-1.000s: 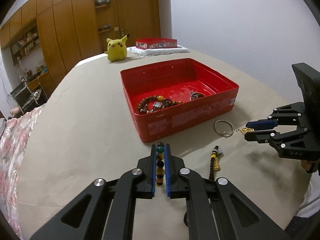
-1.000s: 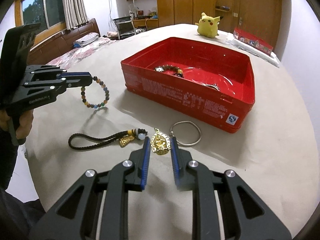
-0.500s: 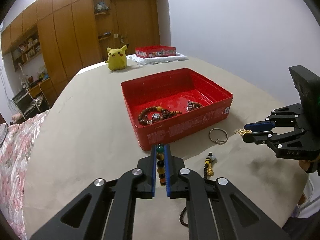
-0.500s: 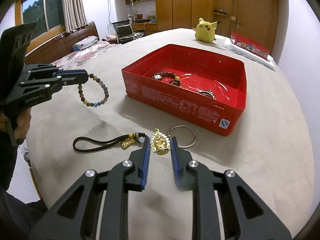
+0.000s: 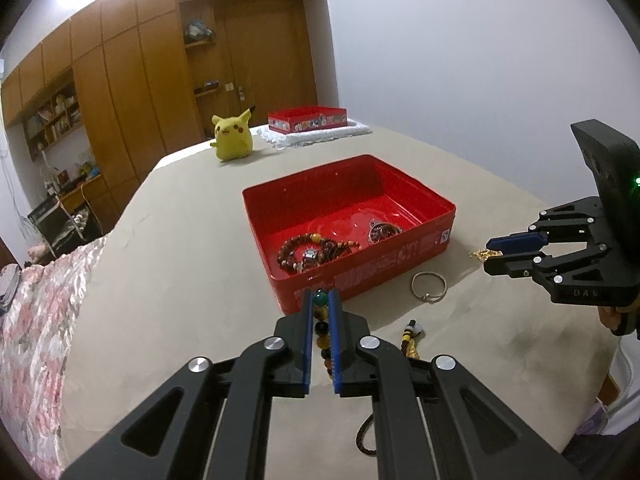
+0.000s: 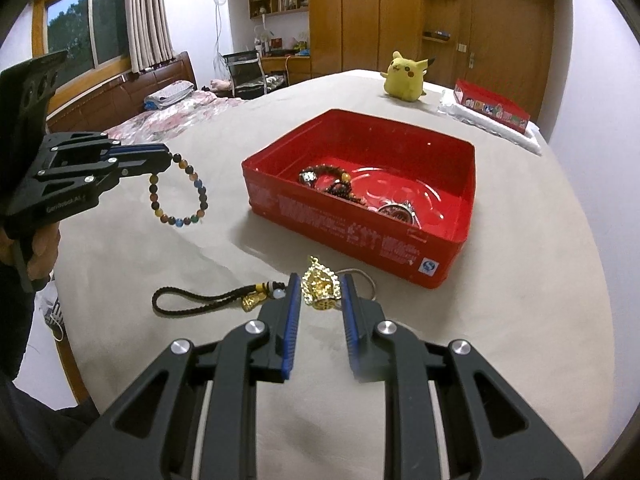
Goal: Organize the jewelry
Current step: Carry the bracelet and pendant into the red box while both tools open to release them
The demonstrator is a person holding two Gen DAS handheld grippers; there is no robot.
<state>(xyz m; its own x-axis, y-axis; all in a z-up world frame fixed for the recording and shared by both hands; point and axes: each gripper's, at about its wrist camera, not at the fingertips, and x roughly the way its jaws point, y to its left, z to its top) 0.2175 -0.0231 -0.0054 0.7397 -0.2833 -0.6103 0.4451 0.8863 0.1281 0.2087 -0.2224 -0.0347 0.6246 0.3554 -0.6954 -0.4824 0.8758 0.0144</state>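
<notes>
My left gripper [image 5: 321, 300] is shut on a multicoloured bead bracelet [image 6: 178, 192] and holds it in the air, left of the red tin [image 6: 352, 220]; the bracelet also shows between its pads in the left wrist view [image 5: 320, 320]. My right gripper [image 6: 320, 286] is shut on a gold pendant [image 6: 320, 289], lifted above the table in front of the tin. The tin [image 5: 360, 276] holds a brown bead bracelet [image 5: 304, 244] and a round metal piece [image 5: 382, 232]. A silver ring bangle [image 5: 429, 286] and a black cord charm [image 6: 208, 302] lie on the table.
A yellow plush toy [image 5: 232, 138] and a small red box [image 5: 306, 119] on a white cloth stand at the far end of the beige table. A bed with a floral cover [image 5: 36, 320] lies left of the table. Wooden wardrobes line the back wall.
Both grippers have risen higher above the table with their items still held. The tin now looks lower and farther in both views.
</notes>
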